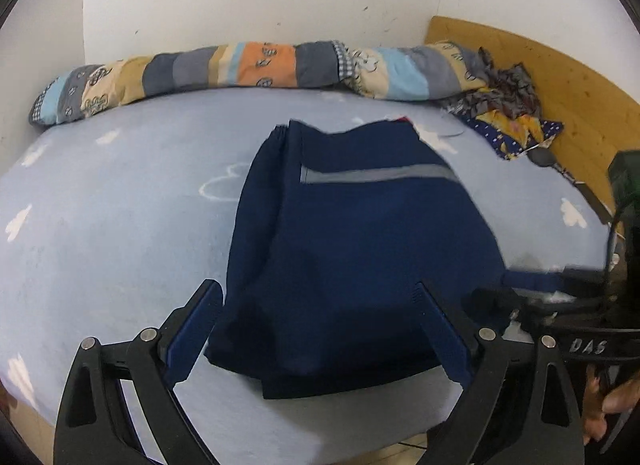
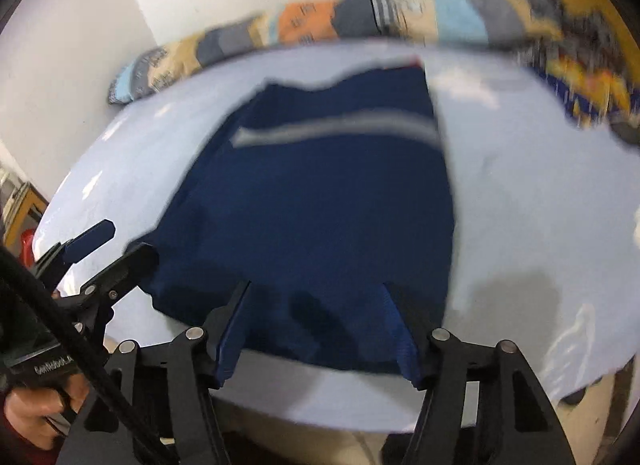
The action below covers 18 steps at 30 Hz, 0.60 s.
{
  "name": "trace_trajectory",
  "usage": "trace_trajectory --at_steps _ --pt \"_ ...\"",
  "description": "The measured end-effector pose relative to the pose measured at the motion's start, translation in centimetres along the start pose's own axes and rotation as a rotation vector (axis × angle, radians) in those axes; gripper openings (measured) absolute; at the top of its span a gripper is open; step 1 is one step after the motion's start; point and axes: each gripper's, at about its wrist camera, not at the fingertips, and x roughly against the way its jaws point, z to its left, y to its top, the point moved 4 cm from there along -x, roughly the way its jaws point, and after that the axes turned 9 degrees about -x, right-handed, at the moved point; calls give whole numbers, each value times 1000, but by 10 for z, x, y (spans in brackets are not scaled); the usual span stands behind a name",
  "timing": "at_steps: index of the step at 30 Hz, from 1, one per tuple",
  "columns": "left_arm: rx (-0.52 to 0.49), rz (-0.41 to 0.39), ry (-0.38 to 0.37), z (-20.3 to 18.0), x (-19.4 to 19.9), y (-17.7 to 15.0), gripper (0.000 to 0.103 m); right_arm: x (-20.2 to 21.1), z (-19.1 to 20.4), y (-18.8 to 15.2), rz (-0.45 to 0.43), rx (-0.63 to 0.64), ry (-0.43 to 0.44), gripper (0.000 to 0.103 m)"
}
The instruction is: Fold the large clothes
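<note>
Just one folded navy garment [image 1: 352, 249], two grippers [image 1: 316, 329].

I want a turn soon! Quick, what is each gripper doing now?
Left gripper: open, fingers spread over the navy garment, holding nothing.
Right gripper: open, fingers apart above the garment's near edge, holding nothing.

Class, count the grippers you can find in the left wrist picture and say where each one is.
2. The left gripper fills the bottom of the picture, jaws spread wide either side of the navy garment. The right gripper reaches in from the right edge, blurred, at the garment's near right corner.
</note>
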Motion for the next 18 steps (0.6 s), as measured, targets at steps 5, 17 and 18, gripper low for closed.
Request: trace_trajectory --at_steps 5,17,18 --pt "-26 -59 36 -4 11 4 95 -14 -5 -5 56 -17 -4 67" --pt "-16 -171 248 14 50 25 103 67 24 18 -401 145 -110 97" --pt "-23 -167 255 14 49 25 103 62 27 19 -389 160 -119 99"
